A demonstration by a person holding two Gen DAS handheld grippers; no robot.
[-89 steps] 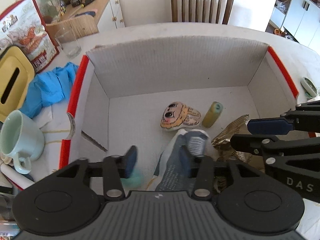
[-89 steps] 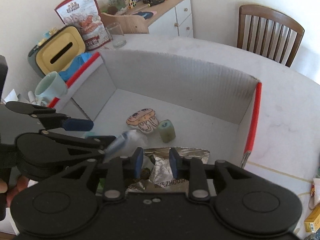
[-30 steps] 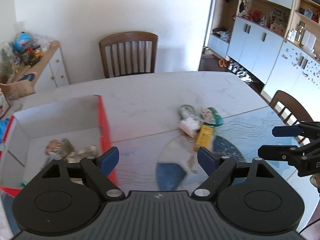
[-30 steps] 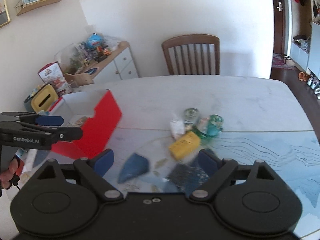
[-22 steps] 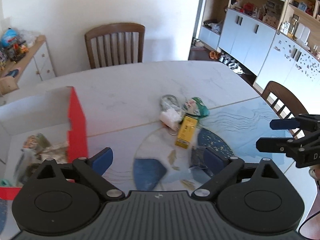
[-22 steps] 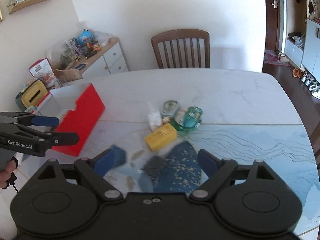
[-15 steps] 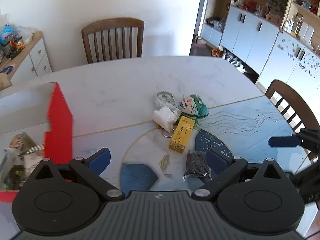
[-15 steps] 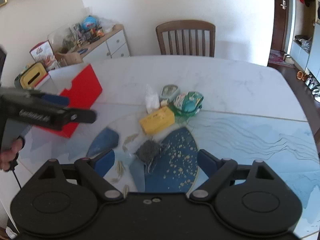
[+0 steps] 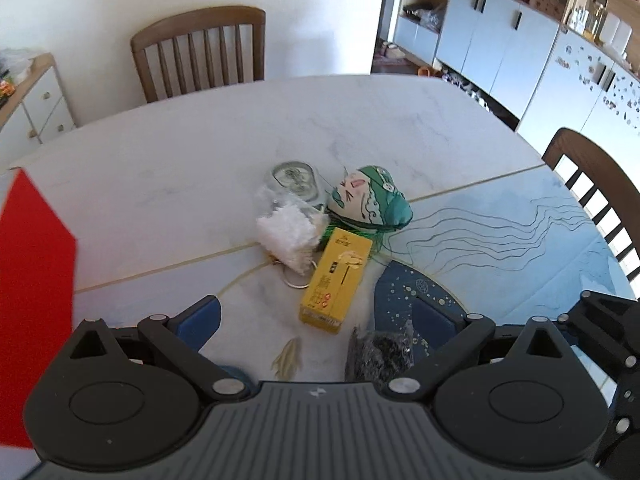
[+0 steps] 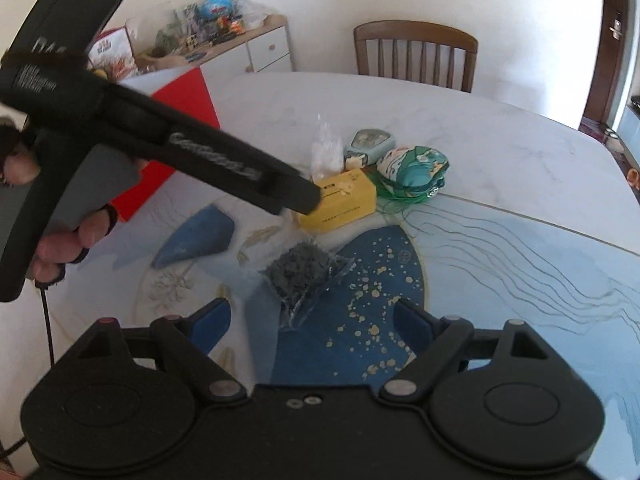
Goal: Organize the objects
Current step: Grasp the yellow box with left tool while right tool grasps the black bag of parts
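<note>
Objects for sorting cluster mid-table: red box (image 9: 36, 280) far left, then green face pouch (image 9: 370, 200), yellow carton (image 9: 336, 280), dark packet (image 10: 300, 272) nearest. Left gripper (image 9: 320, 320) and right gripper (image 10: 312, 320) hang spread, empty; this looks like the approach, and next comes closing on one item.

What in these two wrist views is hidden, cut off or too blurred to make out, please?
- Red box: the left wrist view's left edge cuts it off, so its contents are hidden.
- Dark packet: the left gripper body covers its near end in the left wrist view.
- Yellow box: the blurred left gripper crosses its left end in the right wrist view.
- Sideboard clutter: too small to tell apart.
</note>
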